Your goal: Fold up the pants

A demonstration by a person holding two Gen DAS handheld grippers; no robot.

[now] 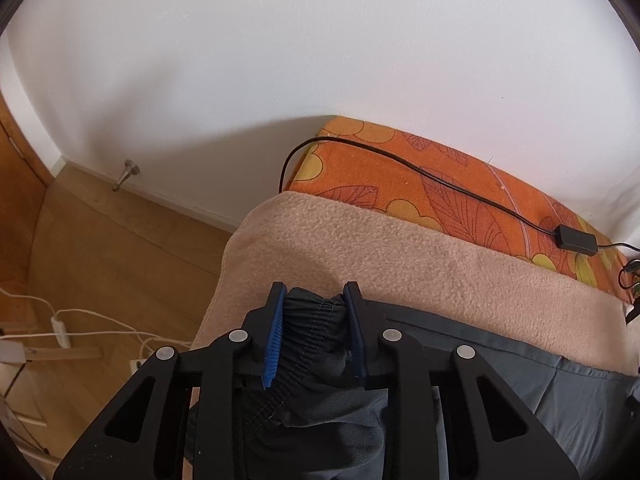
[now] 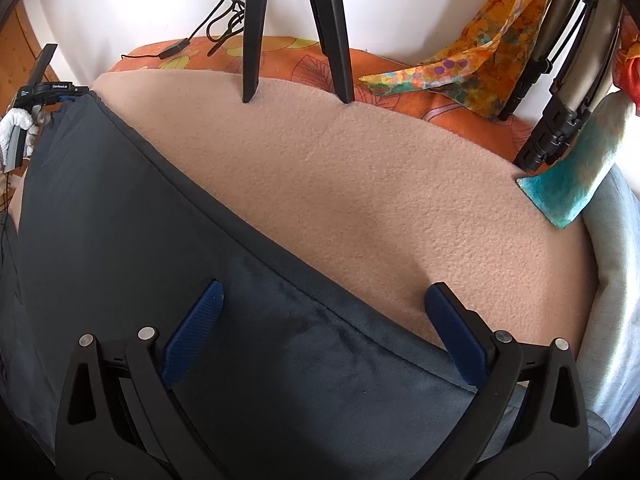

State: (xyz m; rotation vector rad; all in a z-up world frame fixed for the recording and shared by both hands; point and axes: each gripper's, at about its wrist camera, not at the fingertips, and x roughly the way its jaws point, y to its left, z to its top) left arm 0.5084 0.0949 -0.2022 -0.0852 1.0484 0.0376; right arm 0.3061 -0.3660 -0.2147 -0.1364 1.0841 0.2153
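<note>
Dark grey pants [image 1: 500,360] lie flat on a beige fleece blanket [image 1: 400,248]. My left gripper [image 1: 315,292] is shut on the gathered elastic waistband [image 1: 312,328], which is bunched between the blue pads at the blanket's left end. In the right wrist view the pants [image 2: 140,220] stretch from far left to near right. My right gripper [image 2: 326,286] stands open over the leg end; one finger is above the dark cloth, the other above the blanket, and the pants' edge runs between them. The left gripper [image 2: 52,90] shows at the far left, held by a white-gloved hand [image 2: 18,124].
An orange patterned sheet [image 1: 380,168] lies behind the blanket with a black cable and adapter [image 1: 576,236] on it. Black tripod legs [image 2: 256,32] stand on the blanket's far edge. A colourful scarf [image 2: 460,64] and a teal cloth [image 2: 572,184] are at the right. Wooden floor with white cables [image 1: 80,320] lies left.
</note>
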